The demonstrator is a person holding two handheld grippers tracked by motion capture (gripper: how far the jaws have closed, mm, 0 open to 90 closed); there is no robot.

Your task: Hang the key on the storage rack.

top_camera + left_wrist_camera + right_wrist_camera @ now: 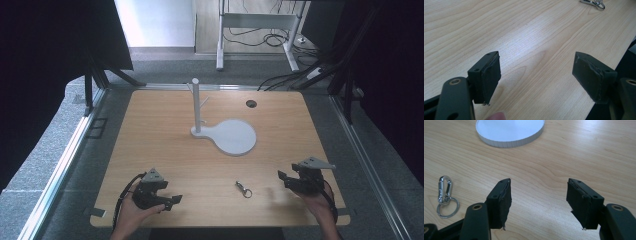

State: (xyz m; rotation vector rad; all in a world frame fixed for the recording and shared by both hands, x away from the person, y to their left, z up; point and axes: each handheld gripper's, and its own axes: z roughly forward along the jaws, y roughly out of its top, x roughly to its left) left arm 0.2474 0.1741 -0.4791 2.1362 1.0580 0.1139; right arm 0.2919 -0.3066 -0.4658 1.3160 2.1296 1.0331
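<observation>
A small metal key ring with a clip [243,189] lies on the wooden table [165,160] near its front edge, between my two grippers. In the right gripper view the key ring [445,195] lies to the left of the jaws, apart from them. At the top edge of the left gripper view the key ring [594,2] is far off. My left gripper [172,202] rests low at the front left, open [536,57], with bare wood between its pads. My right gripper [283,180] at the front right is open [539,182] and empty too.
A white stand [196,105] with an upright post, a side peg and a round flat base [235,136] stands mid-table; the base's rim [509,141] lies ahead of the right jaws. A cable hole [251,103] sits at the back right. Cables [285,80] trail on the floor behind.
</observation>
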